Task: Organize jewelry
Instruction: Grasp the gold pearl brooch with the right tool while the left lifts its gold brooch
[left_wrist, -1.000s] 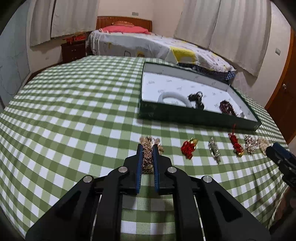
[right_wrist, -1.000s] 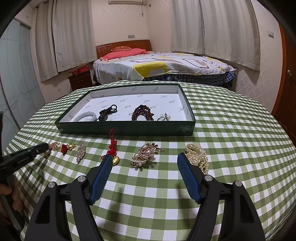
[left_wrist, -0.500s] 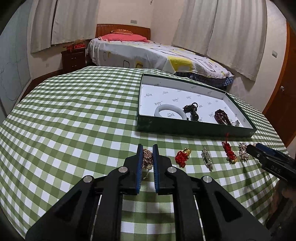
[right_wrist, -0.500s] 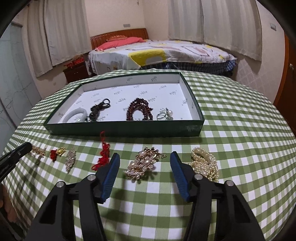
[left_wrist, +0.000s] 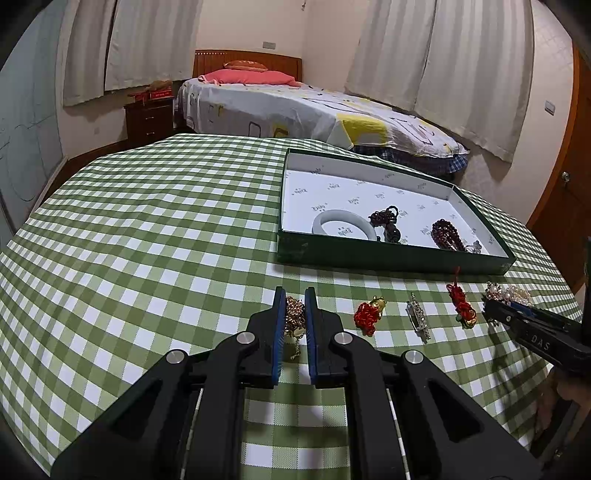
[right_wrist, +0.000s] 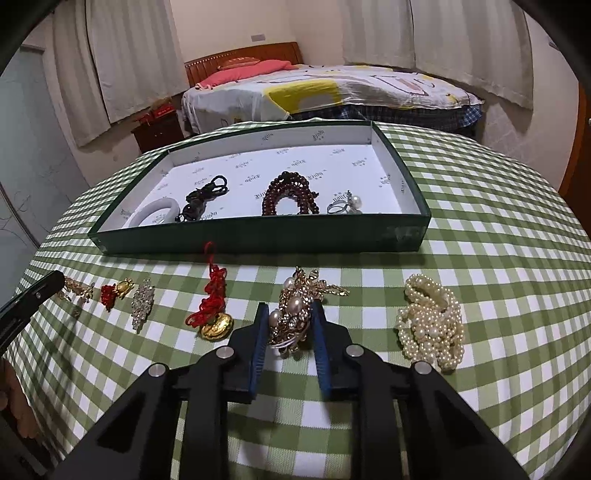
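Bedroom curtains and a bed sit behind a round counter (left_wrist: 155, 221) under green checked cloth.

Left wrist view: the left hand-held gripper (left_wrist: 294, 306) is clamped on a gold chain piece (left_wrist: 293, 319), held just off the cloth. At two o'clock sits the green box (left_wrist: 369, 254) with a white bangle (left_wrist: 343, 229) inside. That chain dangles loosely, so it could slip out or snag on the way over.

Right wrist view: the right hand-held gripper (right_wrist: 290, 325) has just been closing, and its pads now pinch the pearl brooch (right_wrist: 295, 314). At three o'clock lies a pearl strand (right_wrist: 432, 325), at nine o'clock a red tassel charm (right_wrist: 212, 306). Spiky, uneven metal may twist free when lifted.
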